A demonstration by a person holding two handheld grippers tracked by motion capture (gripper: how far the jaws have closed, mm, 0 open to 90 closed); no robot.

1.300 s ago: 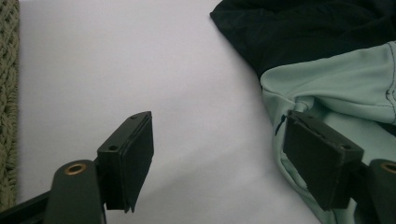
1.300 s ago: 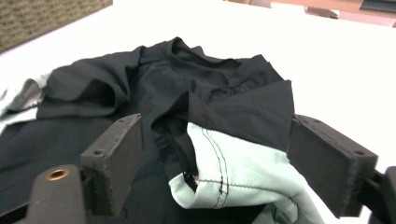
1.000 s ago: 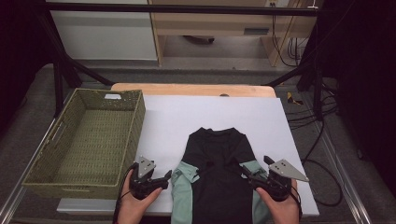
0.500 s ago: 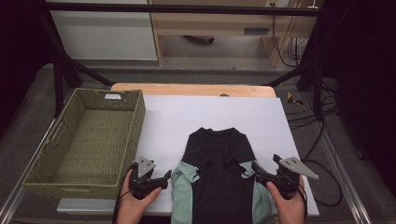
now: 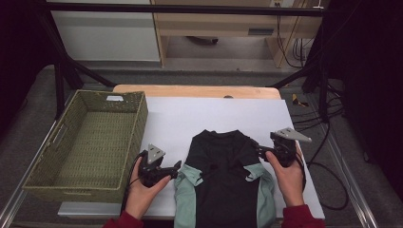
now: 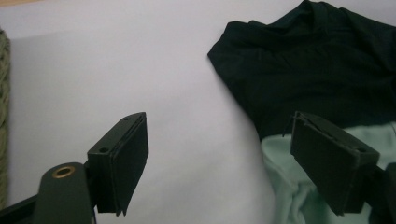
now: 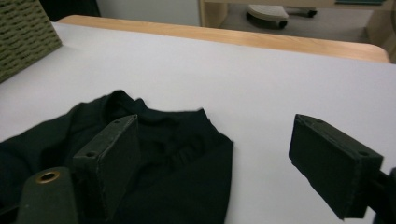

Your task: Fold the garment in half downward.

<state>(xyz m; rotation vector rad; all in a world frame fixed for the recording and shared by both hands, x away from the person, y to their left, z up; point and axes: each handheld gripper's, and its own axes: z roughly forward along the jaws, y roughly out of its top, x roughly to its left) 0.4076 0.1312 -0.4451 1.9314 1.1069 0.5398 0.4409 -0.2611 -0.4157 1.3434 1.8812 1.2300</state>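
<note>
A dark shirt (image 5: pixel 223 180) with mint green sleeves (image 5: pixel 187 190) lies flat on the white table cover (image 5: pixel 214 114), collar away from the person. My left gripper (image 5: pixel 177 167) sits at the shirt's left side beside the left sleeve. Its jaws have just been opening and stand open over bare cover (image 6: pixel 219 135), with the mint sleeve (image 6: pixel 289 186) under one jaw and nothing pinched. My right gripper (image 5: pixel 260 150) is at the shirt's right shoulder. Its jaws have just been closing a little but remain open (image 7: pixel 215 130) above the dark cloth (image 7: pixel 177 154), gripping nothing.
A woven green basket (image 5: pixel 135 137) stands at the left of the table, seen at the edge of the left gripper view (image 6: pixel 2 116) and far off in the right gripper view (image 7: pixel 23 37). The wooden table edge (image 5: pixel 199 90) runs along the back. Cables lie on the floor to the right.
My right gripper has moved away from the person, from the right sleeve up to the shoulder. My left gripper has shifted slightly forward towards the shirt.
</note>
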